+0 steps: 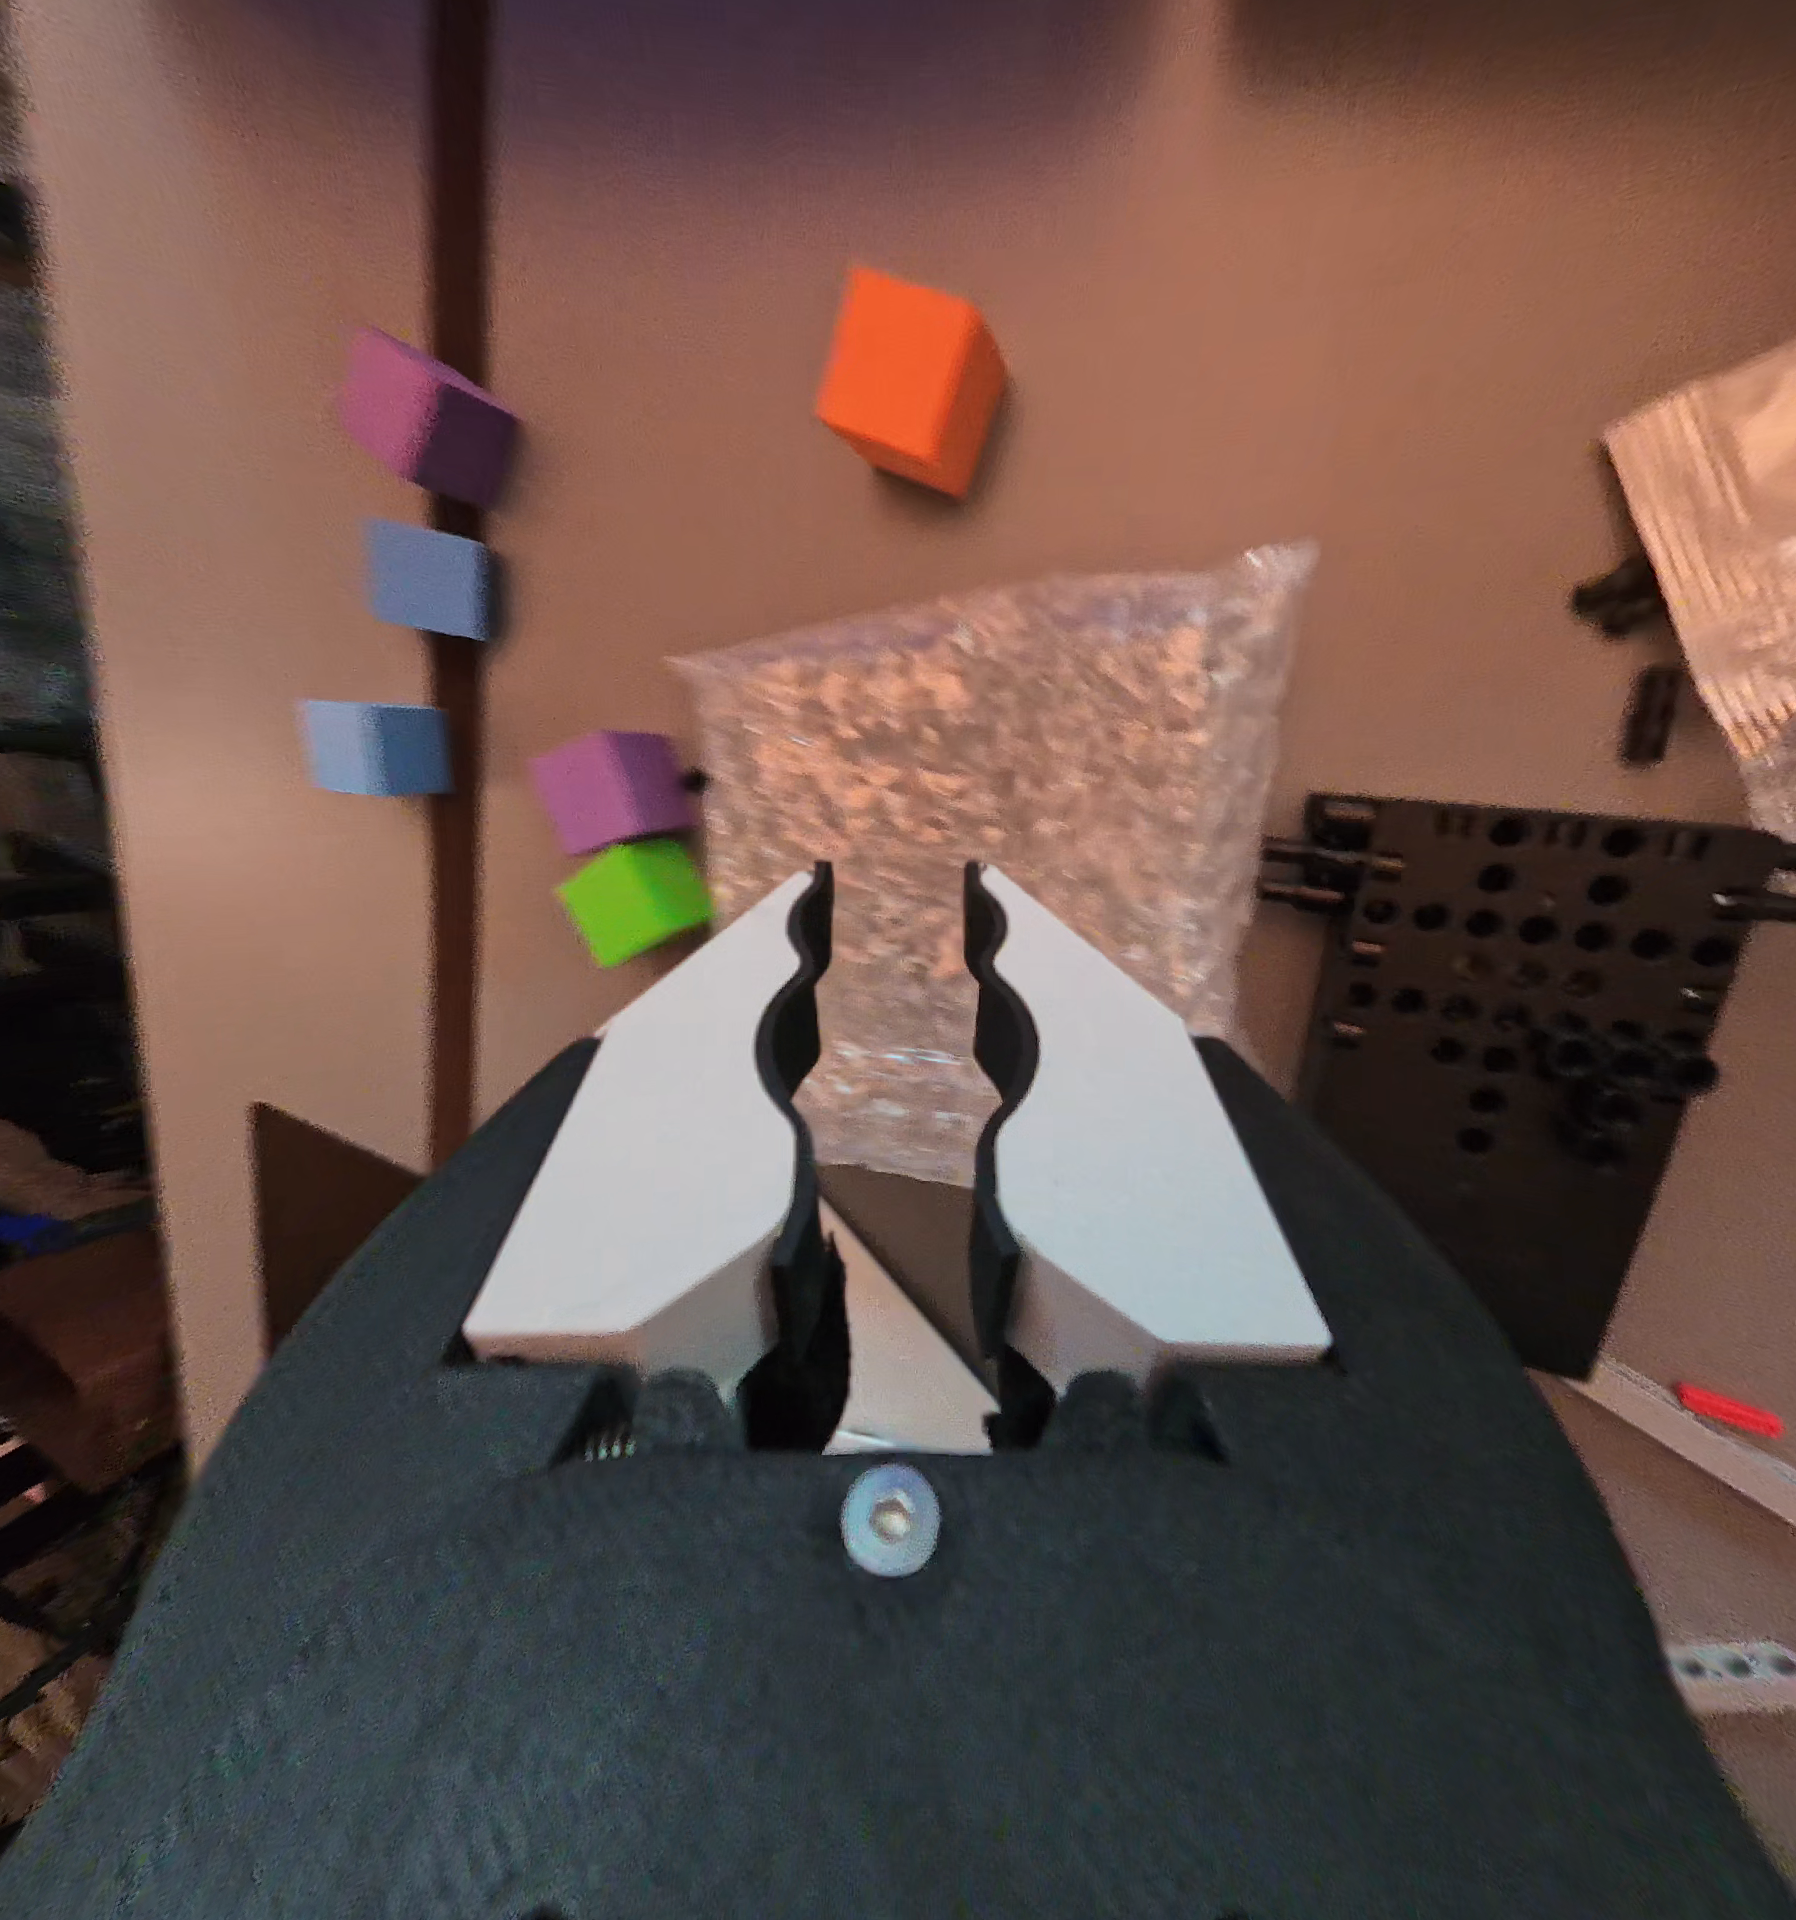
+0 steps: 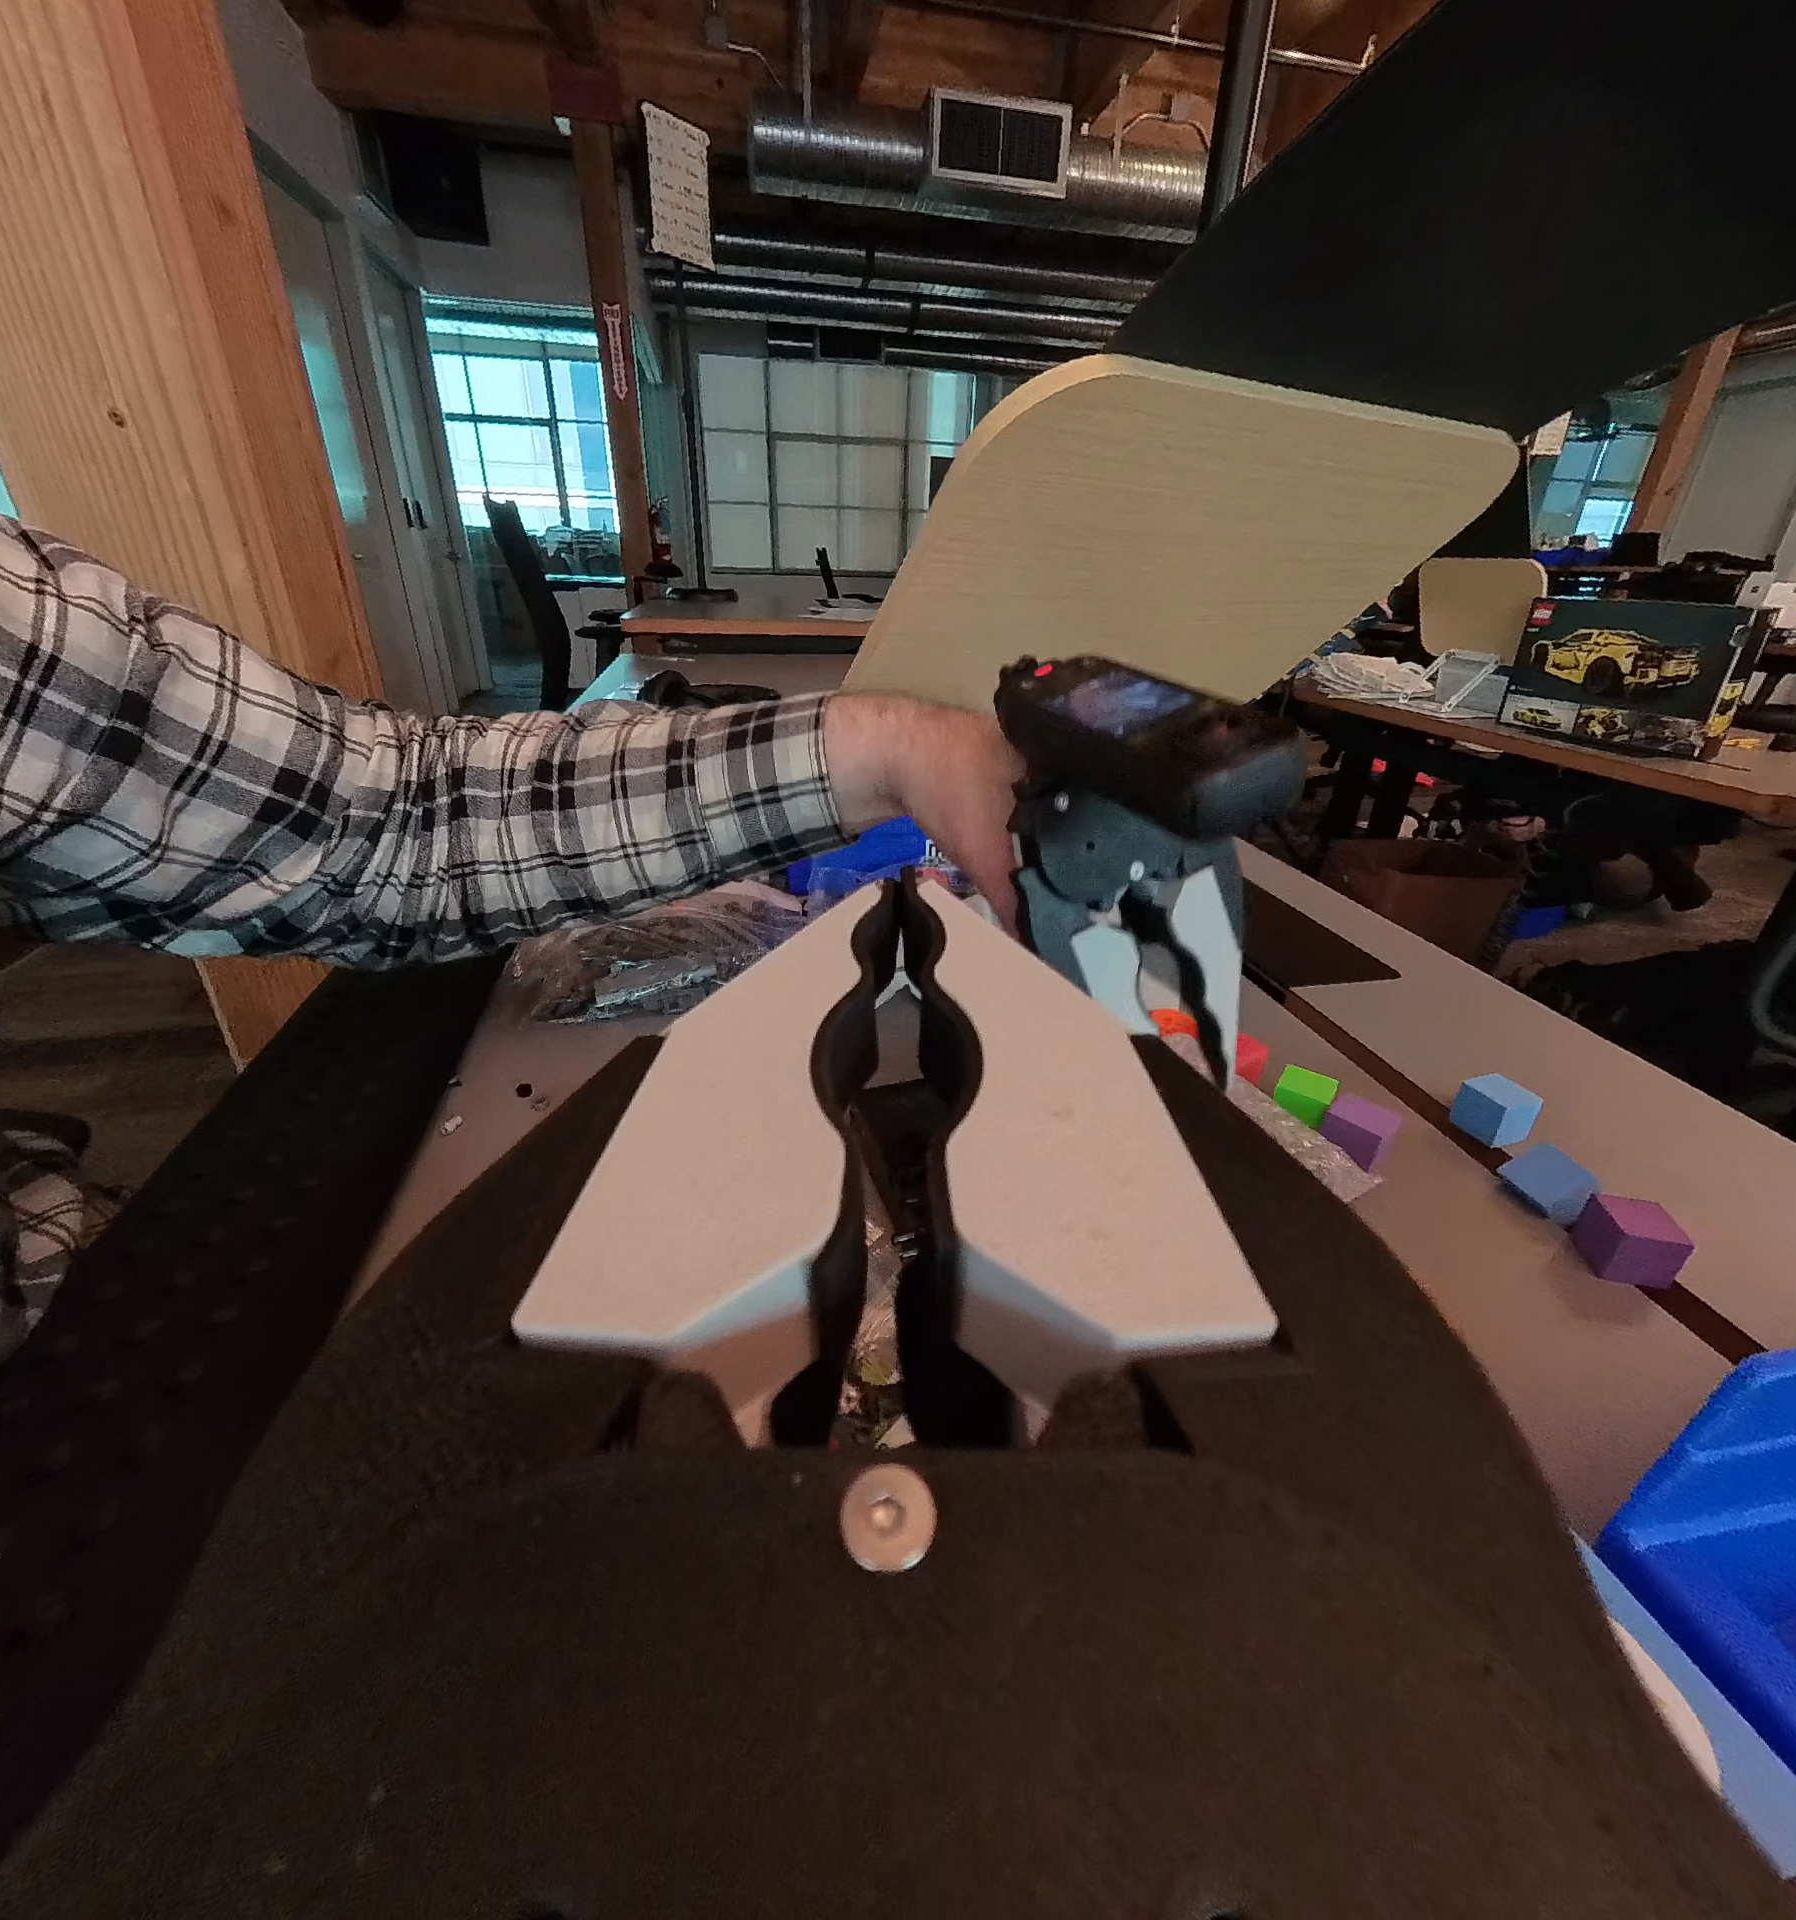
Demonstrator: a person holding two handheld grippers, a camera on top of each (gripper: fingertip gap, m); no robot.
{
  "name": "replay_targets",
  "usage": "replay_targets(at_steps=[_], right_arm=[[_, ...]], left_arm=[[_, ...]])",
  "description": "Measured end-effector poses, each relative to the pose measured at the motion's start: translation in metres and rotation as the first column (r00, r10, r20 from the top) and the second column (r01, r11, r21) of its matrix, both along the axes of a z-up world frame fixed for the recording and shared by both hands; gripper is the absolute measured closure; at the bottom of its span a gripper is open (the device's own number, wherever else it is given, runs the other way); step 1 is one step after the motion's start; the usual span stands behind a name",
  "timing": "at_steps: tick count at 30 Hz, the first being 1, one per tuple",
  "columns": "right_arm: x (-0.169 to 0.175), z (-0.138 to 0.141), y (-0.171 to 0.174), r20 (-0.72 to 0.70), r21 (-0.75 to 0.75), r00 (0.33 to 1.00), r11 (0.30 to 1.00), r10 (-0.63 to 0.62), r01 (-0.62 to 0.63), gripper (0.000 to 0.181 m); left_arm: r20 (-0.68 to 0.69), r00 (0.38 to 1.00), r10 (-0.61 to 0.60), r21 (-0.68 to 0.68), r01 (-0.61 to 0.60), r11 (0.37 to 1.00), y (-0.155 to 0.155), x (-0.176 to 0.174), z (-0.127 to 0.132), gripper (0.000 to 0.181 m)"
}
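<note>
Six foam cubes on the table: two purple, two blue, one green, one orange. Left gripper, jaws apart and empty, hovers over the bubble-wrap bag, green cube just left of it. Right gripper, tips nearly together, holds nothing, well apart from the cubes.

On the worktop, the bubble-wrap bag lay centrally; five cubes sat left of it, one cube behind it, and a perforated plate to its right.
</note>
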State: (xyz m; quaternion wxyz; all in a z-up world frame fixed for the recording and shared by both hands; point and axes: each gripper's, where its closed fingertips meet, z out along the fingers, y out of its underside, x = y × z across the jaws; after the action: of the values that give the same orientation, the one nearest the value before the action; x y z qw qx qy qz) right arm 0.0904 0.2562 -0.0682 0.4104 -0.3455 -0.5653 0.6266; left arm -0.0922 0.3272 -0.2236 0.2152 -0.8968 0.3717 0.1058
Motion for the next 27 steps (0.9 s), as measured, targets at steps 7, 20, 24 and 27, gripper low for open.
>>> replay_targets(at_steps=[7,20,24,27], right_arm=[[0.000,-0.001,0.004,0.003,-0.008,1.000,1.000,-0.007,0.007,0.181],[0.003,0.003,0.006,-0.009,-0.021,1.000,1.000,-0.008,0.007,0.181],[0.003,0.003,0.007,-0.009,-0.028,1.000,1.000,-0.006,0.006,0.181],[0.002,0.001,0.005,-0.003,-0.030,1.000,1.000,0.002,-0.002,0.181]], left_arm=[[0.081,0.962,0.260,0.052,-0.264,0.963,0.042,-0.053,0.017,0.148],[0.049,0.939,0.340,0.048,-0.342,0.938,0.043,-0.085,-0.012,0.156],[0.057,0.969,0.238,0.122,-0.244,0.962,0.027,-0.051,0.023,0.156],[0.069,0.993,0.095,0.053,-0.098,0.994,0.008,-0.010,0.026,0.156]])
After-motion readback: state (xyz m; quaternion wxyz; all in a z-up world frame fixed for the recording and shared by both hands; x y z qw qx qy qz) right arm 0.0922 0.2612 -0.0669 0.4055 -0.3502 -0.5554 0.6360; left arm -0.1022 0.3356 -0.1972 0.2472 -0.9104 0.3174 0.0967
